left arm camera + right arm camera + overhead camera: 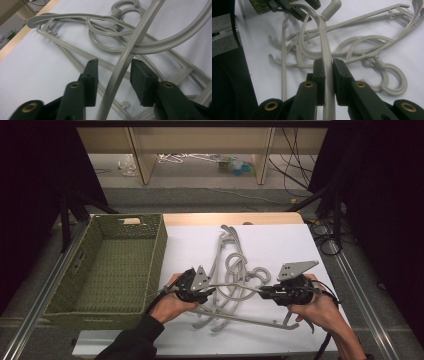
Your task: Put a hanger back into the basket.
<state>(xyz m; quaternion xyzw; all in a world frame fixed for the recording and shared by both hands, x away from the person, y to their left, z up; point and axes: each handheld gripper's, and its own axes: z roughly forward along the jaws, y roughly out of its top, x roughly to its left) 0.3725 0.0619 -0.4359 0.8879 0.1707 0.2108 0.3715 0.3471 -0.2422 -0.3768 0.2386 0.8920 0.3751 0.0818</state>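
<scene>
Right hand-held gripper [327, 75] is clamping its two black jaws together on a grey bar of one hanger [325, 47], the bar running straight out from between the pads toward that hanger's neck. In the high view this right hand-held gripper [264, 291] is sitting low on the white sheet [280, 245] covering the worktop, with the person's right hand [317, 309] wrapping it from behind and a grey three-cornered plate [296, 269] standing on top of it.

Just across from it, the left hand-held gripper [210, 292] is facing inward, held by the left hand [170, 306]. Its jaws are standing apart in the left gripper view, and a curved grey bar [122, 67] is passing through the gap of the left hand-held gripper [113, 72]; I cannot tell whether either pad is touching it.

Between and beyond the two tools, the pile of grey plastic hangers [235, 275] is lying tangled on the sheet, hooks looping over arms, some bars reaching toward the far edge of the worktop and others trailing back near the hands.

Beside the left hand-held gripper, on its outer side, a green woven basket [155, 255] is resting with its rim just beside the sheet. Farther off, past the worktop's far edge, wooden shelf legs [142, 162] are standing on the floor among loose cables [295, 165].
</scene>
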